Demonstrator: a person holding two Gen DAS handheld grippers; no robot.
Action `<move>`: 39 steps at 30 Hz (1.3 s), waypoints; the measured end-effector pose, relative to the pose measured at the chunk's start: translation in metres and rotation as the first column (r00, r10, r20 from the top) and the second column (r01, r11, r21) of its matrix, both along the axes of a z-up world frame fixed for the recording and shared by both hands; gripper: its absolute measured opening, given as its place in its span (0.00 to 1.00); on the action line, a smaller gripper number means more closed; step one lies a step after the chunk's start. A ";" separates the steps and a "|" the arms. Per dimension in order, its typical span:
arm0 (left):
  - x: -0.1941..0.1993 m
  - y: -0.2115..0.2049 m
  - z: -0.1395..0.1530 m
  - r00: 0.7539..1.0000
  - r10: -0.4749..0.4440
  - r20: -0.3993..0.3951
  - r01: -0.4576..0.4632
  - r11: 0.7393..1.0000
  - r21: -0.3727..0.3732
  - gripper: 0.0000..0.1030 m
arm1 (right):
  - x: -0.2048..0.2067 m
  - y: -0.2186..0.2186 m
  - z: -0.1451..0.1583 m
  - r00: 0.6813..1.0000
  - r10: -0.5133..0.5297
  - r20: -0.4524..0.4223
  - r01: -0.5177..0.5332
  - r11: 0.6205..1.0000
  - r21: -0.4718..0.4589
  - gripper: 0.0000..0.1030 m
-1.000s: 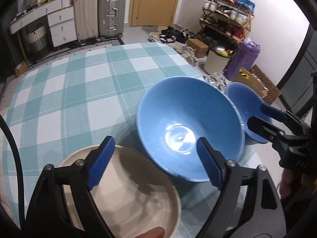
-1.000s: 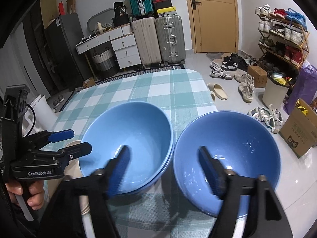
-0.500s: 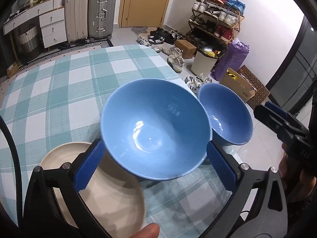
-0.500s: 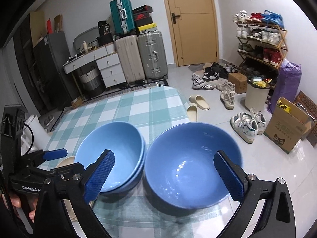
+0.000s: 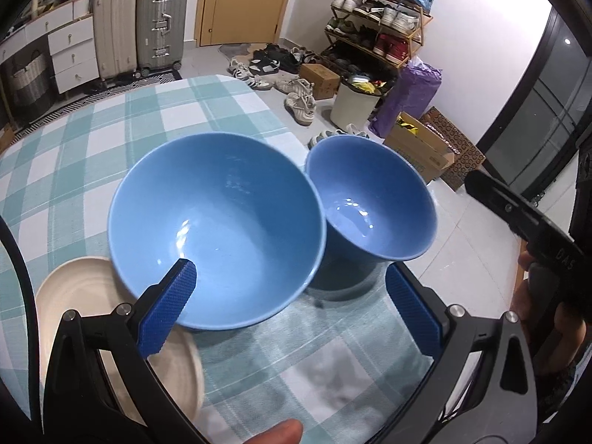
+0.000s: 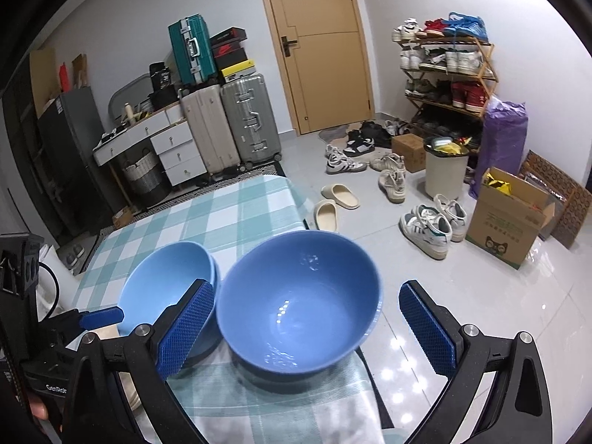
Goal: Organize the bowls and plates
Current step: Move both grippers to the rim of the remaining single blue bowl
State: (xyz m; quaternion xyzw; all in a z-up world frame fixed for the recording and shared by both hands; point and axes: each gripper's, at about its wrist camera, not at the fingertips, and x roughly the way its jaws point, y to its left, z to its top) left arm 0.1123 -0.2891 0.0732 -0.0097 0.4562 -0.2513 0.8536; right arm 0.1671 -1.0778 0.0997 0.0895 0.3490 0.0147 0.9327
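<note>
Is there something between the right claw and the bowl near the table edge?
Nothing visible. The right claw is open and the bowl sits directly between its fingers, with the other bowl off to the left.

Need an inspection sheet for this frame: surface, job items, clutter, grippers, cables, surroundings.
Surface: table under a teal-and-white checked cloth.
Job's things: left blue bowl looks like two nested, judging by a doubled rim in the right wrist view; right blue bowl sits beside it at the table's edge, contact unclear; cream plate partly under the left bowl.
Clutter: nothing seen on the table.
Grippers: left gripper open, empty; right gripper open, straddling the right bowl, not touching.
Cables: black cable at the left gripper.
Surroundings: suitcases, door, shoe rack, loose shoes, cardboard box.
</note>
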 end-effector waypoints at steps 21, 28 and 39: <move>-0.001 -0.051 -0.015 0.980 -0.130 -0.150 0.111 0.986 -0.126 0.50 | -0.004 -0.039 -0.028 0.998 -0.052 -0.042 0.055 0.997 0.051 0.99; 0.001 -0.065 -0.028 0.977 -0.127 -0.169 0.111 0.989 -0.103 0.50 | 0.011 -0.048 -0.047 0.996 -0.035 -0.077 0.041 0.996 0.080 0.77; 0.013 -0.077 -0.039 0.979 -0.116 -0.170 0.103 0.991 -0.084 0.50 | 0.037 -0.050 -0.074 0.993 -0.011 -0.113 0.024 0.994 0.111 0.48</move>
